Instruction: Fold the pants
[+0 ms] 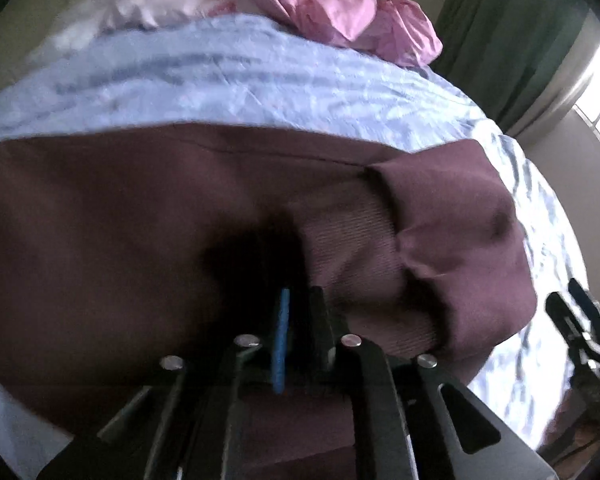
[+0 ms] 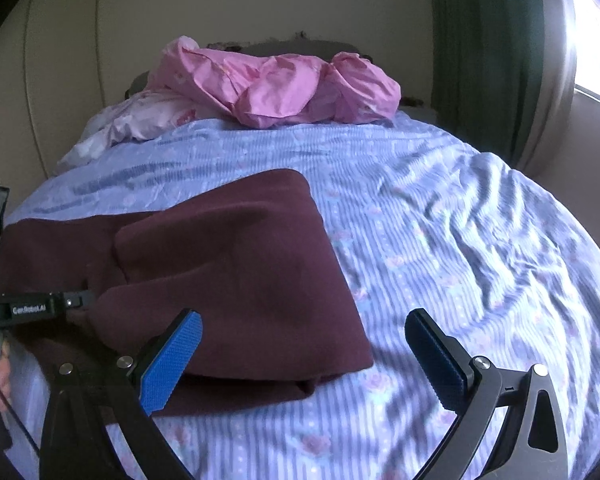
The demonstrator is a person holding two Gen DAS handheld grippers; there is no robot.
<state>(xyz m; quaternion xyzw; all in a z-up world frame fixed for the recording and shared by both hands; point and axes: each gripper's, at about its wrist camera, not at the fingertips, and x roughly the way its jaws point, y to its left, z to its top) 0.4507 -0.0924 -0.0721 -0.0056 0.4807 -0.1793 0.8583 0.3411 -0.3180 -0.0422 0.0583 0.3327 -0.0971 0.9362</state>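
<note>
— Left gripper (image 1: 296, 320), left wrist view: status?
— Fingers pinched together on the pants (image 1: 140, 240), at the ribbed cuff (image 1: 356, 256).
— Right wrist view?
— Right gripper (image 2: 300, 344) spread wide, holding nothing; pants (image 2: 228, 264) folded on the bedsheet (image 2: 440, 240), short of the pink blanket (image 2: 284, 88).

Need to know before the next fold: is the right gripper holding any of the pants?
No. The right gripper is open and empty, its blue pads spread wide above the bedsheet, beside the maroon pants.

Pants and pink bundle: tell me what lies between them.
In the right wrist view, only bare striped bedsheet lies between the maroon pants and the pink bundle.
</note>
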